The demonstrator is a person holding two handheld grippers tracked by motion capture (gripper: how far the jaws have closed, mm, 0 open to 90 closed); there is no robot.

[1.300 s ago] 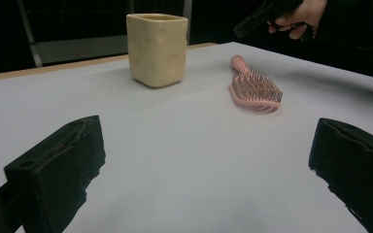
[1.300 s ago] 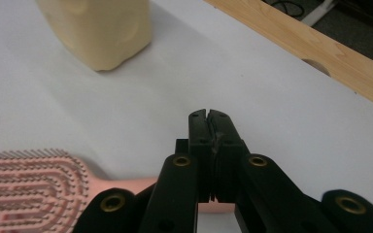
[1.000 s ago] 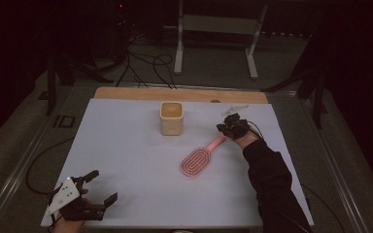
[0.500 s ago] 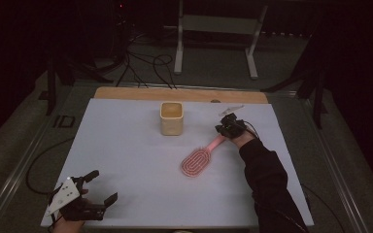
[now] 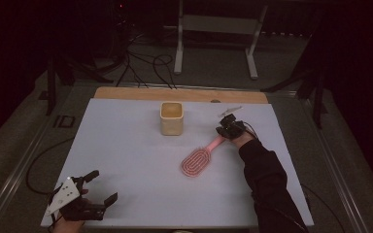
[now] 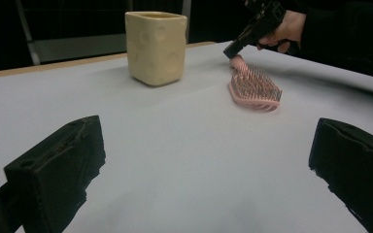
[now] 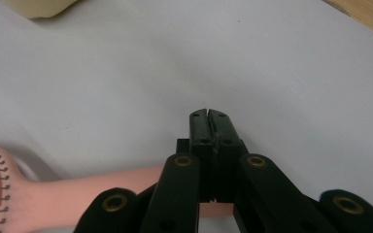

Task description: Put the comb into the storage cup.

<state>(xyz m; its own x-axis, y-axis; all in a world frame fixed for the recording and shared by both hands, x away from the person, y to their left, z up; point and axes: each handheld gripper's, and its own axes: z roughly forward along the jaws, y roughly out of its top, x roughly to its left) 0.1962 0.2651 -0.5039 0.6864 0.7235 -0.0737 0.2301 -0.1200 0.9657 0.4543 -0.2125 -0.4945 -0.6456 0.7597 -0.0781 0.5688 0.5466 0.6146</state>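
Note:
A pink hairbrush (image 5: pixel 196 161) lies bristles up on the white table top (image 5: pixel 126 145), its handle pointing toward the far right. My right gripper (image 5: pixel 226 127) is at the handle's end, jaws pressed together, tips pointing down at the table. In the right gripper view the shut gripper (image 7: pixel 208 115) sits just above the pink handle (image 7: pixel 102 187), which passes under it. A cream ceramic cup (image 5: pixel 171 118) stands upright left of that hand. My left gripper (image 5: pixel 104 186) rests open near the front left corner, nothing between its jaws (image 6: pixel 206 160).
A wooden strip (image 5: pixel 175 93) runs along the table's far edge. Behind it stand a metal frame (image 5: pixel 213 24) and loose cables (image 5: pixel 145 63) on the floor. The cup (image 6: pixel 156 46) and the brush (image 6: pixel 255 87) lie well ahead of the left gripper.

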